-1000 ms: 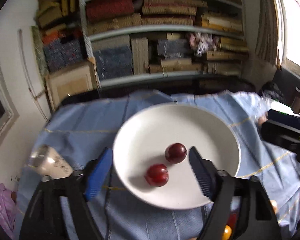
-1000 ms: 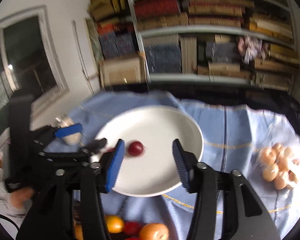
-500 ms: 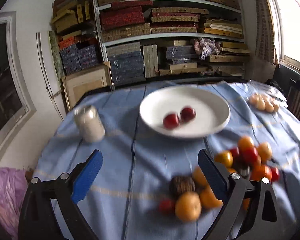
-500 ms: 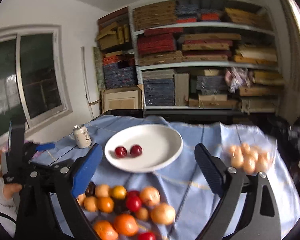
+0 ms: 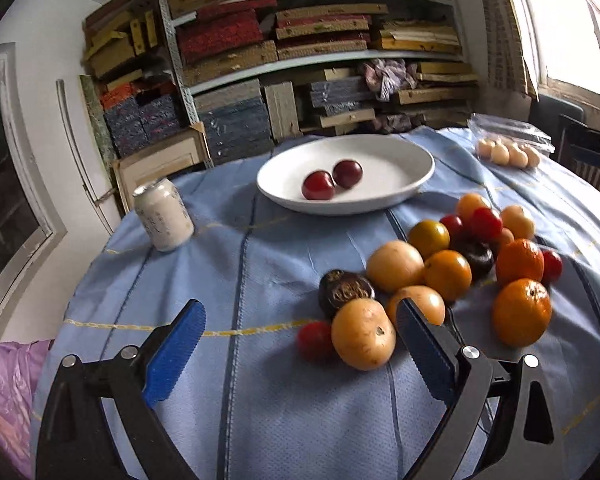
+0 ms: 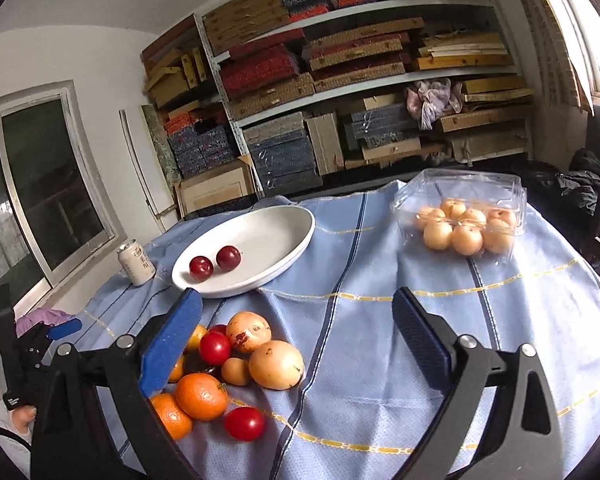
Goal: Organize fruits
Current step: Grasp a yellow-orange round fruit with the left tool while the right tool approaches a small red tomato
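shelves of stacked woven mats and wooden boards fill the wall behind a round tabletop point(image 6: 500, 320) draped in blue cloth with yellow stitching. at 12 o'clock of the left view, a smooth white oval plate point(image 5: 388, 160) holds two glossy red plums point(image 5: 332, 179), touching. loose fruit pile point(image 5: 440, 268) lies at 3 o'clock: round oranges, tan pears, small red ones. one pale can point(image 5: 164, 214) stands at 10 o'clock. left tool point(image 5: 300, 344) gapes wide, empty; right tool point(image 6: 296, 336) likewise. a clear plastic box point(image 6: 464, 216) holds seven pale fruits.

orange point(image 6: 171, 416) half hidden behind right gripper point(image 6: 296, 338), can point(image 6: 136, 262) label illegible
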The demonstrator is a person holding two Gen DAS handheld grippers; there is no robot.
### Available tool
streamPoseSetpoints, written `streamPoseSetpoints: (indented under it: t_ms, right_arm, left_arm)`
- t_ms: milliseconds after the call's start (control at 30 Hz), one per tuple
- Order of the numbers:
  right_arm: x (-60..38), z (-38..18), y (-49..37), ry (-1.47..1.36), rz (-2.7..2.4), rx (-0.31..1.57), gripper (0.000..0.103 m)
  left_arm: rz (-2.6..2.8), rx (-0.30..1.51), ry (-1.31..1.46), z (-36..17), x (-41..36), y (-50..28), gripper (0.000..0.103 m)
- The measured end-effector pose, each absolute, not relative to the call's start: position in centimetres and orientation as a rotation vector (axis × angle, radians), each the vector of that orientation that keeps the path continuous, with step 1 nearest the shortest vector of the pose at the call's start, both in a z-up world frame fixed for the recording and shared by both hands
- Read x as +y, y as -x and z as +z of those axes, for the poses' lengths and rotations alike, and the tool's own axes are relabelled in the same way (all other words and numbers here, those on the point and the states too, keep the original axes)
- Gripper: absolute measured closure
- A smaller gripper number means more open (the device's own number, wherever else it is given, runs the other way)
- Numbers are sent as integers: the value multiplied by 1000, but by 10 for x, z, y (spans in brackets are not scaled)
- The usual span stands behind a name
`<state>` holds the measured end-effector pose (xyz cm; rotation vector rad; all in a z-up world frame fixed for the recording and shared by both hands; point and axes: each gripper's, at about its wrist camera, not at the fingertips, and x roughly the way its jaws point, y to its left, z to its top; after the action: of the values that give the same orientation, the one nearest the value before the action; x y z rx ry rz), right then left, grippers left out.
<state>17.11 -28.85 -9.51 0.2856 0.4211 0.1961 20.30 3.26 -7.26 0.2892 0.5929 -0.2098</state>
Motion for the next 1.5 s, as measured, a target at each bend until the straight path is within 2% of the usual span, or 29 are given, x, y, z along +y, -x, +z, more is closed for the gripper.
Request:
streamPoseSetpoints:
  t_ms: [233,500,733,1000,1100,1500]
  right_arm:
    - [-274,-101,-179,-242,230,470,8]
    - [-260,-106,-179,-209,254,495,8]
    - [-259,-107,-180,-206,245,507,8]
    - [-259,-107,-181,-207,244,506,8]
    - [-259,-107,-181,-206,244,506,8]
    - [-263,-111,-183,-210,232,523,7]
  left_arm:
    - [-265,661,-179,-77,44,-212,6]
    - [-353,602,-151,-67,35,-200,7]
    - [-449,668,-173,-78,16,-205,25]
    - [-483,748,-107,-87,20,-217,29]
    - [-482,758,-95,-88,21,-219,34]
    - [-502,817,-130,-96,17,-223,36]
